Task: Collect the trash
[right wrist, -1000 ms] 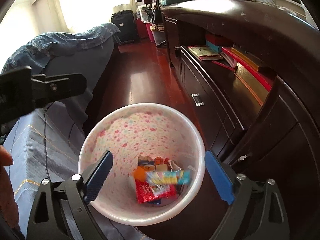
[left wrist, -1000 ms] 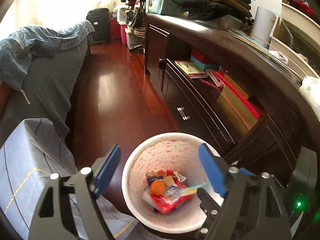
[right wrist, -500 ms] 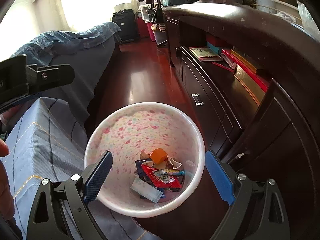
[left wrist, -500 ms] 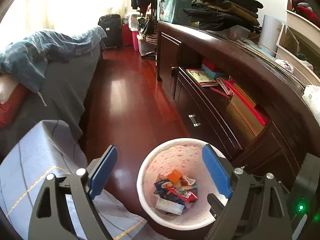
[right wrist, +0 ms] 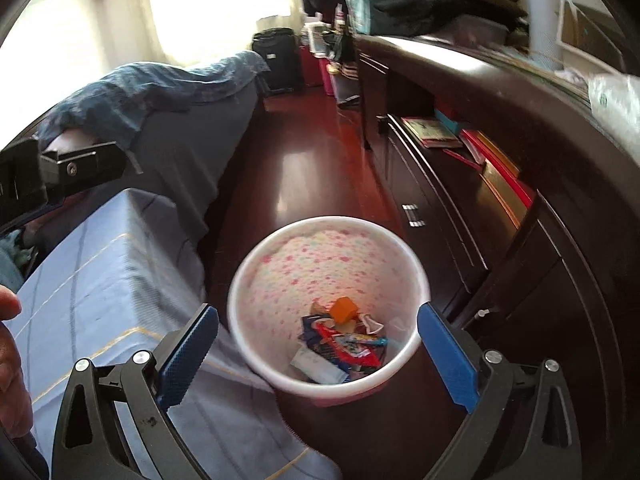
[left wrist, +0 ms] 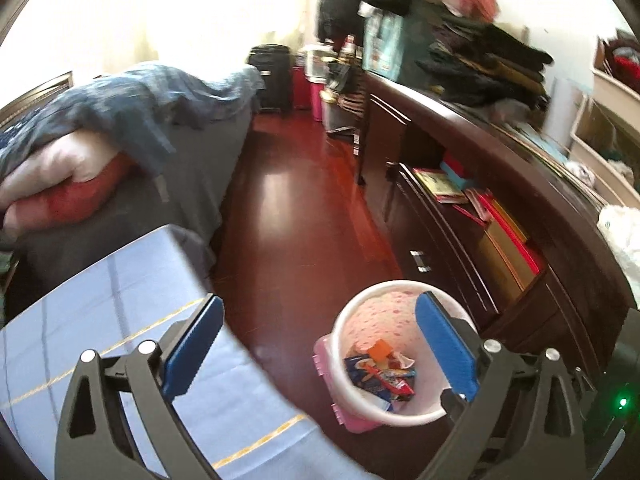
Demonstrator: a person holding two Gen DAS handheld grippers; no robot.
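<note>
Dark red floor (right wrist: 296,176); flowered bin (right wrist: 280,376) holding wrappers (right wrist: 344,348). Left tongs (left wrist: 316,344) and right tongs (right wrist: 316,344) just widened, released, gripping nothing.

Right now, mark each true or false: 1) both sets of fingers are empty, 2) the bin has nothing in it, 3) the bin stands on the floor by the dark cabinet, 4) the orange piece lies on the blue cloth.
1) True: left gripper and right gripper stand wide open, nothing between the fingers.
2) False: the bin holds wrappers.
3) True: it stands on the red floor beside the cabinet.
4) False: the orange piece lies in the bin, not on the blue cloth.
</note>
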